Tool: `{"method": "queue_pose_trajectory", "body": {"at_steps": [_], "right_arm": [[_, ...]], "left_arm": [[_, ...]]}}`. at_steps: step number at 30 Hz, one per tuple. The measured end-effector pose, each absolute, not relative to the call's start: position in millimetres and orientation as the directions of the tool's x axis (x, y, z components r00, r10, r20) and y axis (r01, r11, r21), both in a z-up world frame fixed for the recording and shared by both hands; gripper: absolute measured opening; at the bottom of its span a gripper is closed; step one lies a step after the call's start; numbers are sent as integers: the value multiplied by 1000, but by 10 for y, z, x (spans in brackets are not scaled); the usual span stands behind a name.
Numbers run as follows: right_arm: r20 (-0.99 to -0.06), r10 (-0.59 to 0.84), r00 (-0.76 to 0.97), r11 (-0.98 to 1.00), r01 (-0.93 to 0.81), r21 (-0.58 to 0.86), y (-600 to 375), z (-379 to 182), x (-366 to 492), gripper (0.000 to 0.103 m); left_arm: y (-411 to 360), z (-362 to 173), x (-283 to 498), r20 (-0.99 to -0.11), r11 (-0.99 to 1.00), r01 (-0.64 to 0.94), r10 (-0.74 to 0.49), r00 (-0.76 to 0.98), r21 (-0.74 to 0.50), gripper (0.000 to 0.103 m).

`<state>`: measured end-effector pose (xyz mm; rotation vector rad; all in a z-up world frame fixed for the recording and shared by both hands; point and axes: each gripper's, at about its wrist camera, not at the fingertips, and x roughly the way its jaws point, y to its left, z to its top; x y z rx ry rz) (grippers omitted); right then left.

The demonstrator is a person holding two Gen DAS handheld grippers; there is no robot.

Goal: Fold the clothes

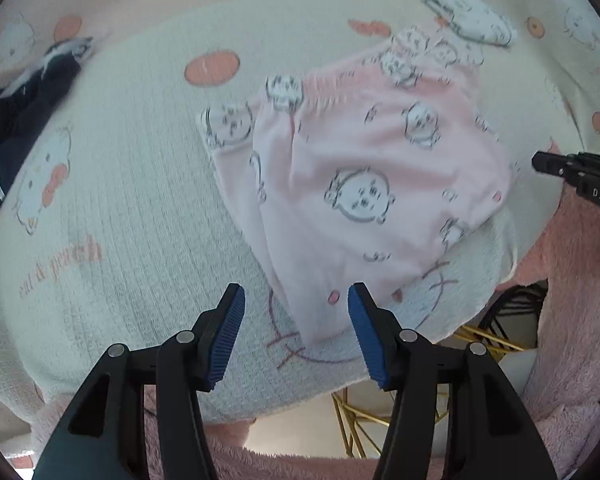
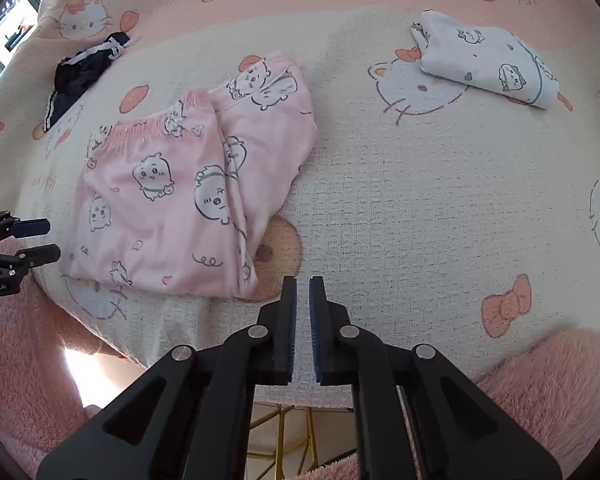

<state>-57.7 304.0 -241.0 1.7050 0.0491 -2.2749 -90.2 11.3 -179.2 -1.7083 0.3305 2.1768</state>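
Note:
Pink pyjama trousers (image 2: 168,200) printed with cartoon faces lie folded on the cream cat-print cover (image 2: 420,200); in the left wrist view the trousers (image 1: 380,168) look blurred. My left gripper (image 1: 296,304) hangs open just above their near corner, nothing between its blue pads (image 1: 230,332). It also shows at the left edge of the right wrist view as the left gripper (image 2: 32,240), jaws apart. My right gripper (image 2: 303,280) hovers over bare cover right of the trousers, jaws a narrow slit apart, holding nothing. Its tip, the right gripper (image 1: 540,162), enters the left wrist view from the right.
A folded white printed garment (image 2: 488,60) lies at the back right. A dark navy garment with white stripes (image 2: 80,72) is bunched at the back left. Pink fluffy fabric (image 2: 560,380) borders the near edge, with a gold metal frame (image 1: 352,420) below.

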Motion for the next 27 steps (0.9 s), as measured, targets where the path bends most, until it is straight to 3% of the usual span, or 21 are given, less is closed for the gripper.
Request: {"method": "queue_pose_trajectory", "body": {"at_steps": [2,6,13,16,21,25,27], "right_arm": [[-935,-238,-264,-935,323,146,2854,-2334,-579,18],[-941,-256,-221,-870,476,126,2320,-2412,-558,20],[-976,-142,-165,-846,532,33,2390,-2683,-611,19],[-981,-91,-173,-863,505,-9,2627,-2620,-657,40],[-951,-204,-232,-873,483,69,2483,-2335,-827,40],[-954,-196,-226,-845,532,48,2016,-2443,-1000,40],[-968,-151,-201,-835,551,16,1876,-2639,-1103,40]], "left_arm": [[313,-1796,-1001,-959,-901,-433,144,-244,-26,56],[528,-2067,-968,-969,-877,-473,177,-171,-77,56],[310,-2292,-865,-998,-852,-522,61,-21,-42,56],[110,-2262,-934,-999,-870,-491,43,-2,-36,56],[266,-2007,-1255,-975,-895,-444,124,-183,-31,56],[485,-2083,-1464,-981,-889,-450,154,-116,-86,56],[477,-2227,-1448,-992,-875,-481,101,-75,-53,56]]}}
